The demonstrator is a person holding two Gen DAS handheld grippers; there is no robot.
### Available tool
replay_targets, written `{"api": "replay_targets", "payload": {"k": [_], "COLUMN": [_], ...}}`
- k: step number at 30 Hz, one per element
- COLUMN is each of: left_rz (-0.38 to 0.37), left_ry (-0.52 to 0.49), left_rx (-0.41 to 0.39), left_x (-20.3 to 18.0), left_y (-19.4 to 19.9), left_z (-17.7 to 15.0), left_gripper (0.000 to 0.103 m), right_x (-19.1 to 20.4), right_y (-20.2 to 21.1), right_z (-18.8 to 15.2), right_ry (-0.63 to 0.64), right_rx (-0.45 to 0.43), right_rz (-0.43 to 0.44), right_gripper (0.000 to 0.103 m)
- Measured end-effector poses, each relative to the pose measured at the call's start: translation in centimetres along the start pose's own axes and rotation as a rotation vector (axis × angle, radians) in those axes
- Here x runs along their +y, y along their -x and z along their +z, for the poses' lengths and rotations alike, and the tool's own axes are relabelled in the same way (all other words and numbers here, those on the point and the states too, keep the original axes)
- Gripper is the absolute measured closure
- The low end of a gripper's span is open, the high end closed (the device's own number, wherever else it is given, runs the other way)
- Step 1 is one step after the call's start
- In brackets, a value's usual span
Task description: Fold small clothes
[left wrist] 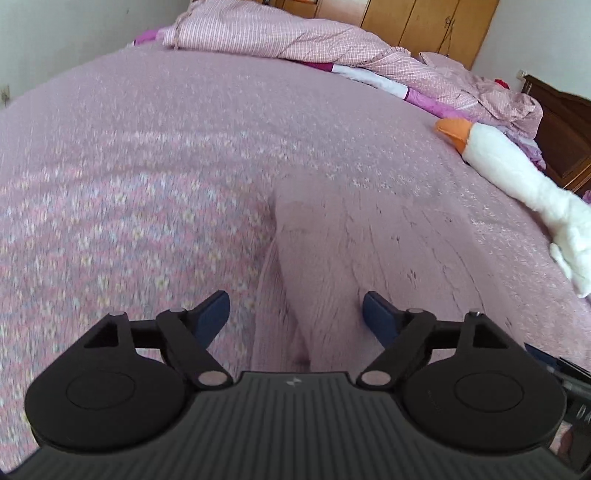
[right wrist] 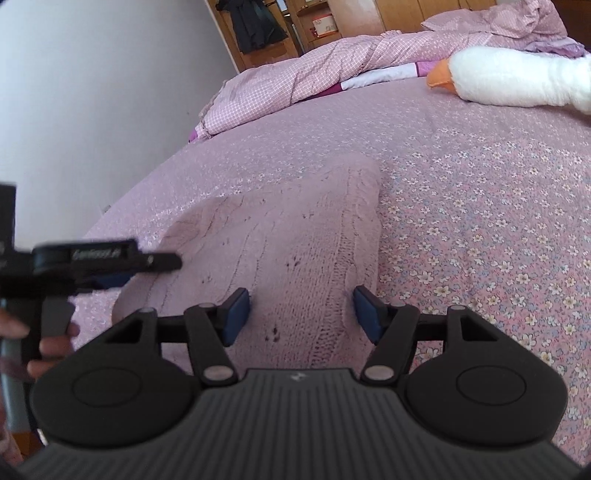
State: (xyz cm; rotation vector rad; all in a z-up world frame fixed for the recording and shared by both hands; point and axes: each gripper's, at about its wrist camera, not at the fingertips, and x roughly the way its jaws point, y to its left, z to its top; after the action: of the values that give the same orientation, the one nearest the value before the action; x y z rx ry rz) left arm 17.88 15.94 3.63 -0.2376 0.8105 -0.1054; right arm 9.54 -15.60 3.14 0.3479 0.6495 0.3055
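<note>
A small pale pink knitted garment lies flat on the pink floral bedspread. It also shows in the right wrist view. My left gripper is open and empty, hovering over the garment's near left edge. My right gripper is open and empty, hovering over the garment's near right part. The left gripper appears blurred at the left of the right wrist view, above the garment's left side.
A white plush goose with an orange beak lies at the bed's right, also in the right wrist view. A crumpled pink checked quilt lies at the far end. Wooden wardrobes stand behind. A white wall runs left.
</note>
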Motion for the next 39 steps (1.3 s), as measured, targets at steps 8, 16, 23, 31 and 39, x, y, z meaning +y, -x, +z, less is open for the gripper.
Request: {"api": "replay_targets", "payload": {"k": [8,16,23,31,39], "left_rz": [-0.084,-0.202,-0.287,-0.32,-0.38], "left_ry": [0.096,0.168,0.153,0.194,0.202], "left_rx": [0.07,0.125,0.114,0.096,0.098], "left_x": [1.8,2.5,1.7,1.0,-1.4], "left_y": [0.4,-2.3,-3.7,-2.6,3.1], "left_z": [-0.6,-1.4,-1.5,-0.8,-1.4], "left_gripper": [0.015,0.011,0.023,0.056,0.057], "right_x": [-2.8,-4.4,-3.9,-3.1,-1.8], "right_y": [0.2,-4.0,-6.6,-6.8,-0.8], "right_z": [1.0,1.4,1.5,3.7,6.2], "right_ry": [-0.156,-0.232,-0.186,-0.24,-0.224], "right_rx": [0.022,0.142,0.139,0.146,0.136], "right_rz": [0.05,0.113,0.182,0.221,0.263], "right_gripper": [0.028,0.024,0.017,0.054,0.056]}}
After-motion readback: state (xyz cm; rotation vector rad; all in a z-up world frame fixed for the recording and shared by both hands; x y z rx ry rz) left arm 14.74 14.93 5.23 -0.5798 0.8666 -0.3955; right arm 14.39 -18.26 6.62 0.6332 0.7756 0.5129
